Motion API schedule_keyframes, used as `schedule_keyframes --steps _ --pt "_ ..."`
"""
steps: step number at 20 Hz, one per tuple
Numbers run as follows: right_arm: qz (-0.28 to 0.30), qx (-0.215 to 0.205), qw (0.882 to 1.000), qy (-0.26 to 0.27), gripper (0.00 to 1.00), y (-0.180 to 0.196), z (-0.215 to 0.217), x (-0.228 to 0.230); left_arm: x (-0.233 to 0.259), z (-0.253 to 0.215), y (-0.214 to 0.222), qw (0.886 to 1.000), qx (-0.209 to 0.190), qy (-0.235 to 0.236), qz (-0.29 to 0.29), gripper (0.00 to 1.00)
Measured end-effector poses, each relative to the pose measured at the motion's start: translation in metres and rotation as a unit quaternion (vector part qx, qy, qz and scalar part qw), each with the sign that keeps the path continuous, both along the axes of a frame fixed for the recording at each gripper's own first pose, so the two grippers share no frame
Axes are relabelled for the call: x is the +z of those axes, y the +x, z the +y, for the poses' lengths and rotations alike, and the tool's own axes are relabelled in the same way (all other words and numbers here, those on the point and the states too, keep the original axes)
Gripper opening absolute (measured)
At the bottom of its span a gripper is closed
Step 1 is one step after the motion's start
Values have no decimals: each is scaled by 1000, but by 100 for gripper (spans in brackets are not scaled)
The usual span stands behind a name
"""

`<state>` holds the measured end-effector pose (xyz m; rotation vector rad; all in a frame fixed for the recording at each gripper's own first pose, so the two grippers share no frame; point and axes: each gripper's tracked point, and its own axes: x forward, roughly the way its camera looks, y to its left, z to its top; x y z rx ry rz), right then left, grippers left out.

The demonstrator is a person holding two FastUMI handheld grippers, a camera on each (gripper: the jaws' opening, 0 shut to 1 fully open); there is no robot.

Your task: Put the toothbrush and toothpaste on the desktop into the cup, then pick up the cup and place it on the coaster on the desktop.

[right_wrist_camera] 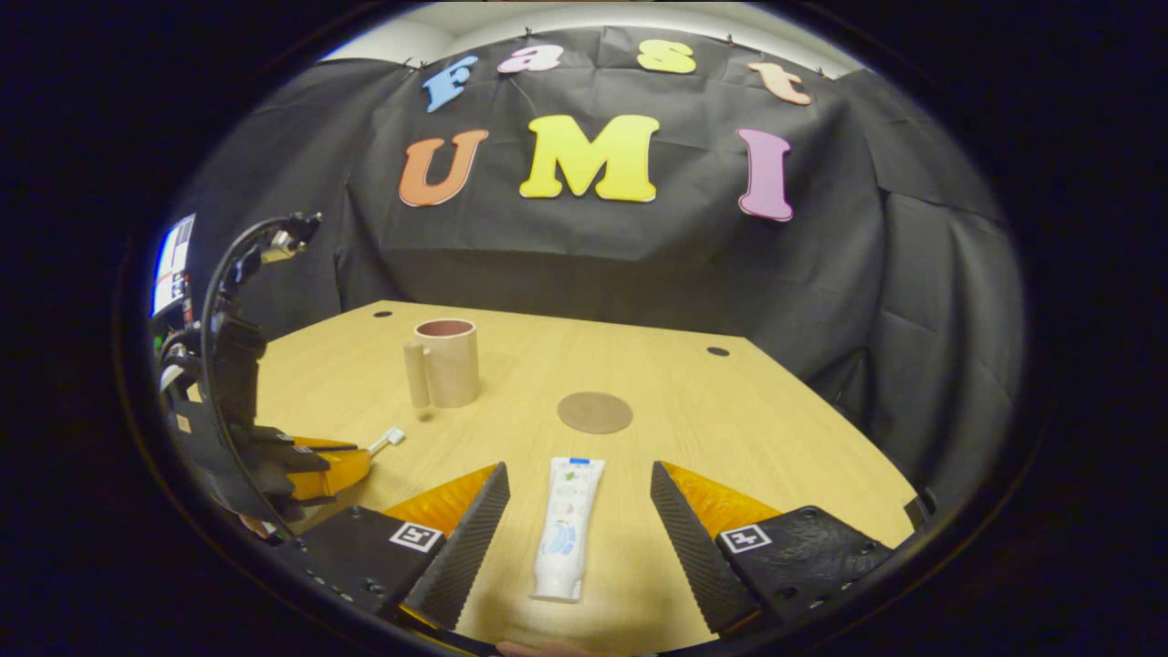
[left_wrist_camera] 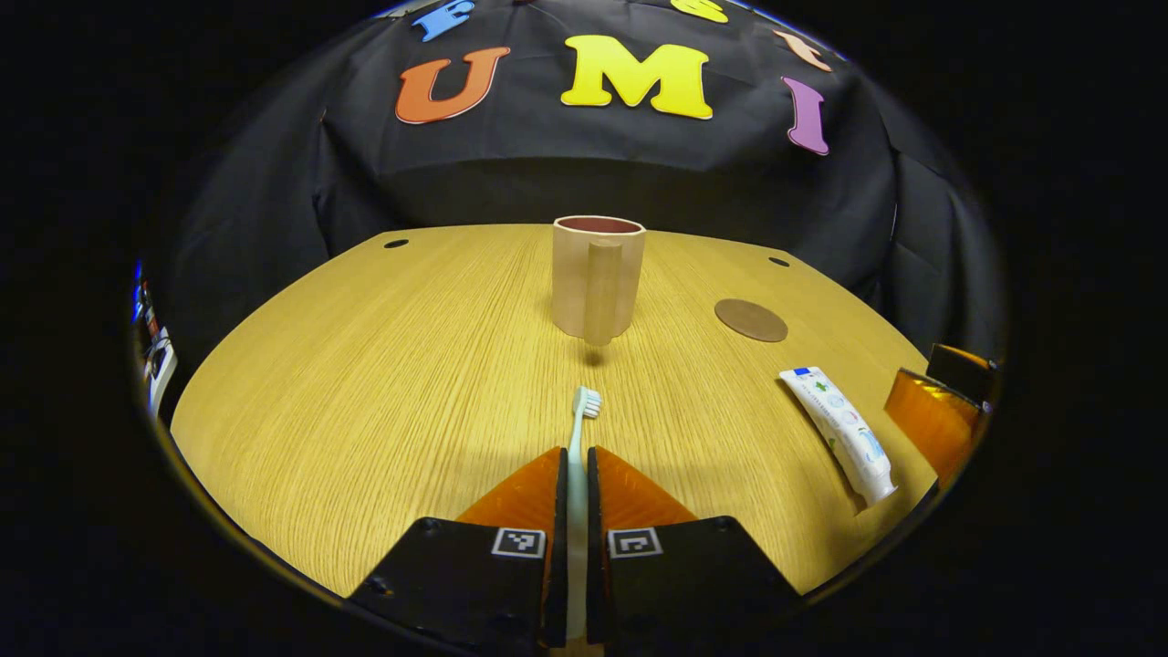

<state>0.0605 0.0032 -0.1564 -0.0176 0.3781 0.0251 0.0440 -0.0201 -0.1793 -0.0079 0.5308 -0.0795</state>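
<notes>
My left gripper (left_wrist_camera: 575, 461) is shut on the white toothbrush (left_wrist_camera: 580, 429), whose bristled head points forward toward the cup. The beige cup (left_wrist_camera: 598, 274) with a dark red inside stands upright mid-table, handle facing me. In the right gripper view, the cup (right_wrist_camera: 446, 361) is at left and the left gripper (right_wrist_camera: 351, 456) holds the toothbrush (right_wrist_camera: 388, 439) low over the table. My right gripper (right_wrist_camera: 579, 493) stands open, its fingers on either side of the white toothpaste tube (right_wrist_camera: 566, 527) lying flat. The round brown coaster (right_wrist_camera: 594, 412) lies just beyond the tube; it is also right of the cup, coaster (left_wrist_camera: 750, 319).
The wooden table (left_wrist_camera: 383, 365) has small dark holes near its far corners. The toothpaste tube (left_wrist_camera: 839, 431) lies at the right in the left gripper view, beside the right gripper's orange finger (left_wrist_camera: 931, 420). A cabled device (right_wrist_camera: 228, 347) stands at the table's left edge.
</notes>
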Motion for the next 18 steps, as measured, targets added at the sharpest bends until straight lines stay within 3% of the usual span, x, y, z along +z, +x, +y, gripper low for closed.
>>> schedule_keyframes --steps 8,13,15,18 --pt "64 -12 998 -4 94 10 8 -49 23 1 -5 999 -7 -6 -52 10" --pt "93 -14 995 19 84 12 15 -64 68 -1 -12 991 -8 8 -137 10" --pt "98 -19 994 34 76 14 15 -66 83 -6 -17 987 -12 3 -160 10" --pt "98 -21 995 30 53 16 14 -66 106 -9 -21 981 -13 -2 -192 10"
